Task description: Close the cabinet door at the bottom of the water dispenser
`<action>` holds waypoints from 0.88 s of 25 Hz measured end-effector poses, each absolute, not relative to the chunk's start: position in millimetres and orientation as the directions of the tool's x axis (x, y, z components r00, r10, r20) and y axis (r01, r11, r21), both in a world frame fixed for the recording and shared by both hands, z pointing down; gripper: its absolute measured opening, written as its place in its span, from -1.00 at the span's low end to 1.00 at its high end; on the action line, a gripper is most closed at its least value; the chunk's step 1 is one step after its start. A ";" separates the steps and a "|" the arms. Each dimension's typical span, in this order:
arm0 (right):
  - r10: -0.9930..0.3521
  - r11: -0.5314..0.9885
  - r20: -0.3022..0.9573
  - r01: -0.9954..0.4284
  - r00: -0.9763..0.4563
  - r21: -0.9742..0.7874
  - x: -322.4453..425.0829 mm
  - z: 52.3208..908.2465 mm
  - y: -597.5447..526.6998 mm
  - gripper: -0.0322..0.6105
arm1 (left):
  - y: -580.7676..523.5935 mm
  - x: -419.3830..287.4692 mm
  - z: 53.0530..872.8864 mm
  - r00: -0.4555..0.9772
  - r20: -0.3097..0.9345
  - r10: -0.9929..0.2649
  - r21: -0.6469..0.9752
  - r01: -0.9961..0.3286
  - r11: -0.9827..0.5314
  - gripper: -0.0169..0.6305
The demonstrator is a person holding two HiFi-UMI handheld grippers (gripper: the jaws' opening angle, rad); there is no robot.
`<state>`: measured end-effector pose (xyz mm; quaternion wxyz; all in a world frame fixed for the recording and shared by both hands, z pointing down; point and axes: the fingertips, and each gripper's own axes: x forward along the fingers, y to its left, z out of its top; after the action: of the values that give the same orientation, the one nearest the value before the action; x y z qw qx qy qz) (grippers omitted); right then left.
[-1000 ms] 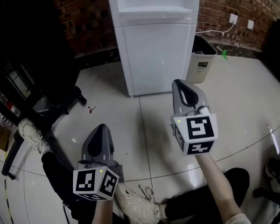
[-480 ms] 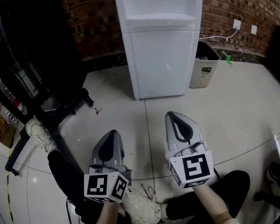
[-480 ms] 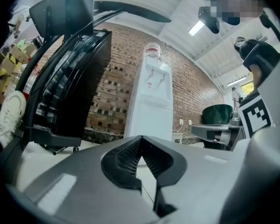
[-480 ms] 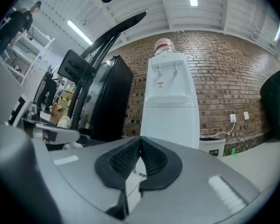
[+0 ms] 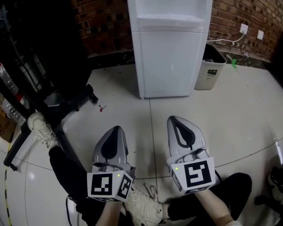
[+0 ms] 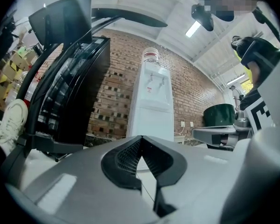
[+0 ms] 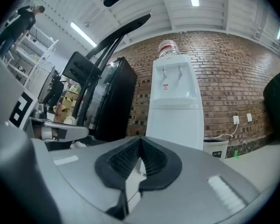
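The flat white cabinet door (image 5: 170, 62) forms the lower front of the tall white plastic water dispenser (image 5: 170, 13). It lies flush with the body, shut, with no gap showing at its edges. The dispenser stands upright on the pale glossy tiled floor (image 5: 254, 107), its back to the red brick wall (image 5: 108, 18). A clear water bottle (image 7: 167, 48) is seated on its top. Just beside it, on the side of the person's right hand, stands a grey-white waste bin (image 5: 210, 69). Beyond the bin a white wall socket (image 5: 245, 28) is set in the brickwork.

Both tools are held low and near the person, side by side and well apart from the dispenser, pointing toward it. The left gripper (image 5: 114, 130) has its ribbed jaws pressed together with nothing between them (image 6: 141, 139). The right gripper (image 5: 177, 122) likewise has its jaws together and empty (image 7: 140, 141). A white sneaker (image 5: 144, 208) shows on the floor below and between the two grippers.
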<state>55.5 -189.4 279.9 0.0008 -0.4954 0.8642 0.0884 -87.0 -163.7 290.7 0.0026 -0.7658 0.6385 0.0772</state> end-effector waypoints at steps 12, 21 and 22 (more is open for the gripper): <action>-0.842 0.510 -0.111 -0.847 -0.527 0.152 50.7 275.1 -185.4 -0.89 | -165.2 -86.4 293.6 0.175 -0.119 -0.977 0.081 -0.979 -0.185 -0.91; -0.842 0.506 -0.117 -0.846 -0.527 0.165 52.4 274.0 -186.3 -0.89 | -166.0 -87.2 295.7 0.169 -0.111 -0.979 0.080 -0.981 -0.179 -0.91; -0.842 0.506 -0.117 -0.847 -0.526 0.165 53.0 273.9 -186.1 -0.89 | -166.0 -86.5 296.1 0.171 -0.111 -0.979 0.080 -0.980 -0.180 -0.91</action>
<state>53.0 -186.1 273.9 0.0108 -0.4866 0.8677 0.1014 -86.5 -166.0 296.1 0.0050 -0.7651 0.6403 0.0684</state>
